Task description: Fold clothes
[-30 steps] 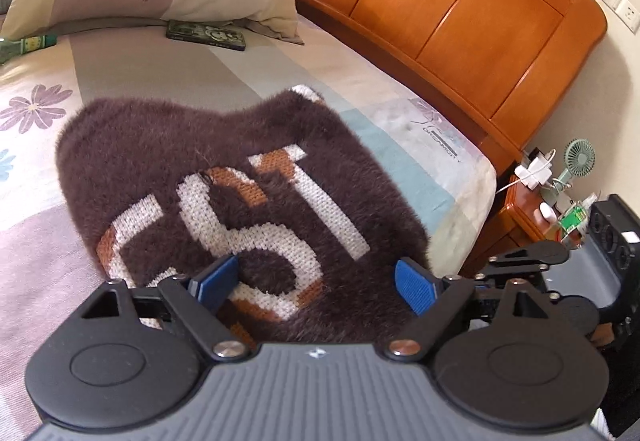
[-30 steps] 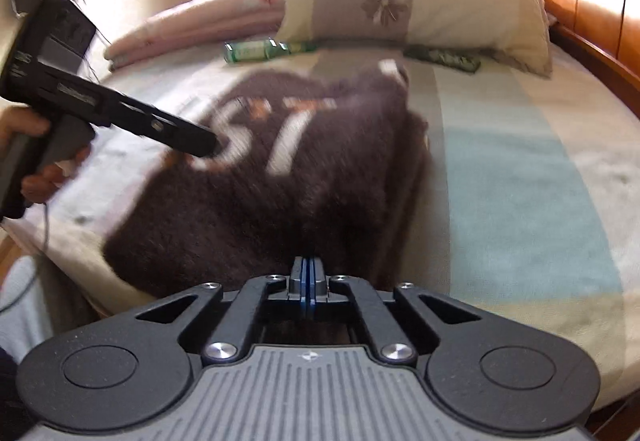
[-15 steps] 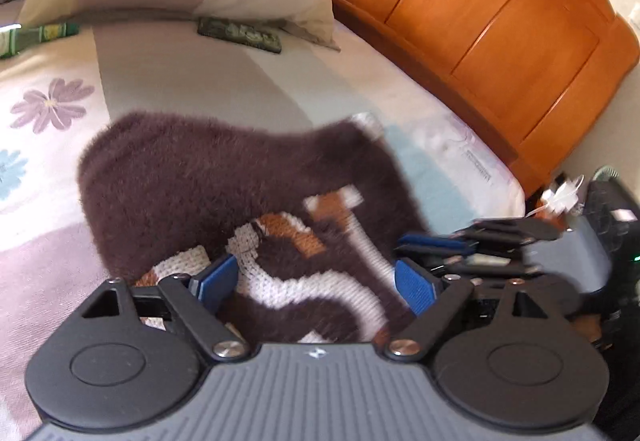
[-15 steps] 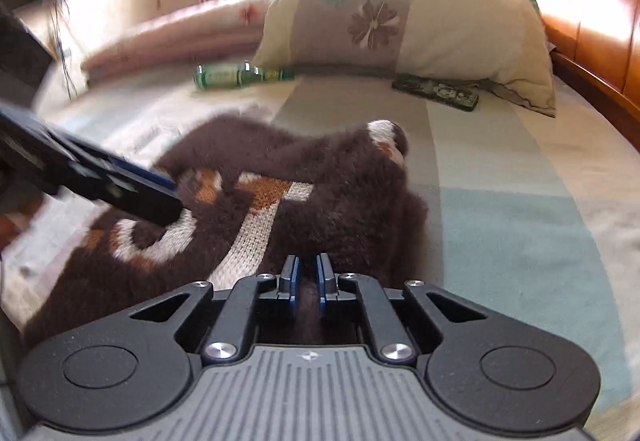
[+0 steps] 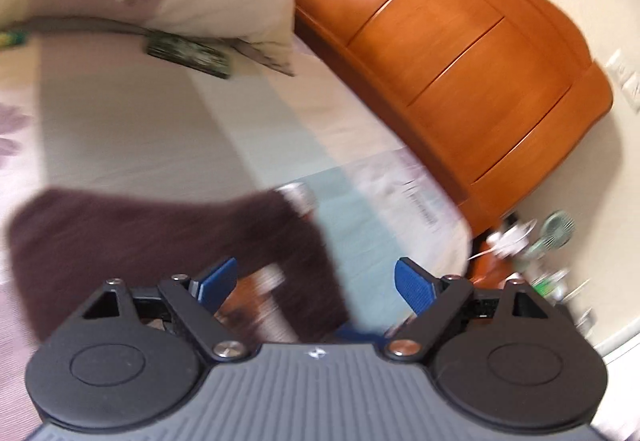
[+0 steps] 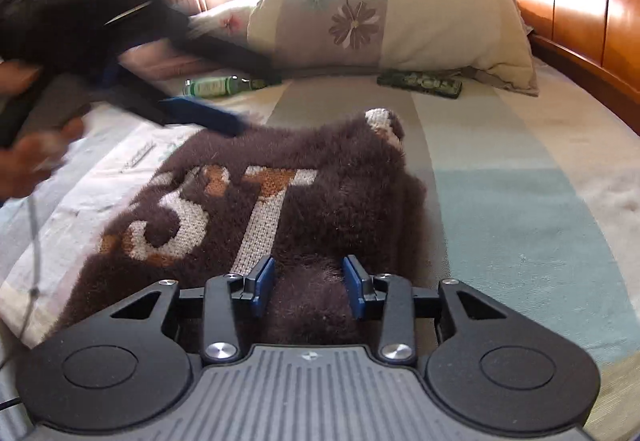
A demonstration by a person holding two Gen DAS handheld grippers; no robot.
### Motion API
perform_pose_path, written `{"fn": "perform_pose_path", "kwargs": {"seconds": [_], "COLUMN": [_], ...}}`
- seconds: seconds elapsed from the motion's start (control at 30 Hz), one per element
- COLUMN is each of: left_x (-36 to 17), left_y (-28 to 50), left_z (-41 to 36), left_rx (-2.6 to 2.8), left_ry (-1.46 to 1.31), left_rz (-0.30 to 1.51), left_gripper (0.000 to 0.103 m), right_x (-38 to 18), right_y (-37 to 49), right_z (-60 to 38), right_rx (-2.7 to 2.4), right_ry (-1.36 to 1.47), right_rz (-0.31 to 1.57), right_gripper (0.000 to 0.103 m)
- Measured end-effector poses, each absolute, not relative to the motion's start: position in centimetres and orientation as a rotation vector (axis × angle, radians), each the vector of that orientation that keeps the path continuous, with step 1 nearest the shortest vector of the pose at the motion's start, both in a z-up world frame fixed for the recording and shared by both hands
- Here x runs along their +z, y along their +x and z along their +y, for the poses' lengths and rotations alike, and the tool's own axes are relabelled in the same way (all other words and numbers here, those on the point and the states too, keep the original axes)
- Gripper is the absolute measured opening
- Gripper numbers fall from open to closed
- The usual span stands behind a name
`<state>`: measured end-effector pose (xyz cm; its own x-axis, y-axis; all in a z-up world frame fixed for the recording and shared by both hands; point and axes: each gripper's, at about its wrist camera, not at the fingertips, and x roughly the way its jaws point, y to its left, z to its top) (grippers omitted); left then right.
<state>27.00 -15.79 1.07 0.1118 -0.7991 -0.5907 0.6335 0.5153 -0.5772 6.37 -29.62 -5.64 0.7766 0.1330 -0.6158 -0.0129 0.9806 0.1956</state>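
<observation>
Striped bed [image 6: 520, 201], brown "ST"-lettered sweater [image 6: 320, 201], left claw [image 5: 316, 281] wide, right claw [image 6: 308, 287] part-open astride fabric.

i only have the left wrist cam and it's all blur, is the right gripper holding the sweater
Observer: No. The right gripper is open, with a bunched part of the brown sweater sitting between its fingers.
Operator: lettering side up?
Observer: Yes, the white and orange letters face up, on the side towards the other gripper.
Operator: anything lying beyond it
Observer: A green bottle lies on the bed in front of the pillow, apart from the sweater.
</observation>
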Motion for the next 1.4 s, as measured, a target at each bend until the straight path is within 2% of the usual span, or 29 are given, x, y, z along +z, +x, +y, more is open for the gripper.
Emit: {"fn": "perform_pose_path", "kwargs": {"seconds": [0.3,0.63,0.73,0.87,0.93,0.97,1.0,1.2,1.4], "left_x": [-3.8,-3.5,-1.7,1.5,3.0,3.6,4.1,4.0,-0.2], "left_y": [30.3,29.9,28.8,26.6,25.2,24.5,23.8,19.5,17.0], "left_z": [-23.8,-26.3,-25.7,-23.4,-21.7,-20.7,-19.8,-15.0,-12.9], "left_rx": [-1.089,-1.031,-1.019,-0.994,-0.963,-0.942,-0.922,-0.858,-0.847], "left_ry": [-0.183,-0.065,-0.034,0.031,0.075,0.095,0.115,0.14,0.015], "left_rz": [1.113,1.093,1.068,1.014,0.997,0.995,0.992,0.975,1.01], "left_gripper": [0.085,0.085,0.085,0.086,0.087,0.089,0.09,0.091,0.091], "right_x": [-6.2,-5.8,-5.2,-4.5,-4.2,-4.2,-4.3,-4.4,-3.6], "right_y": [5.5,4.8,4.2,3.3,3.0,2.9,2.9,2.1,1.2], "right_z": [-30.5,-30.5,-30.4,-30.2,-29.9,-29.8,-29.7,-29.4,-28.8], "right_rx": [0.087,0.074,0.068,0.05,0.028,0.014,0.003,-0.029,-0.041], "right_ry": [0.242,0.266,0.267,0.271,0.264,0.256,0.249,0.268,0.238], "right_rz": [0.633,0.62,0.624,0.63,0.637,0.646,0.66,0.664,0.667], "right_gripper": [0.043,0.043,0.045,0.051,0.059,0.069,0.072,0.072,0.072]}}
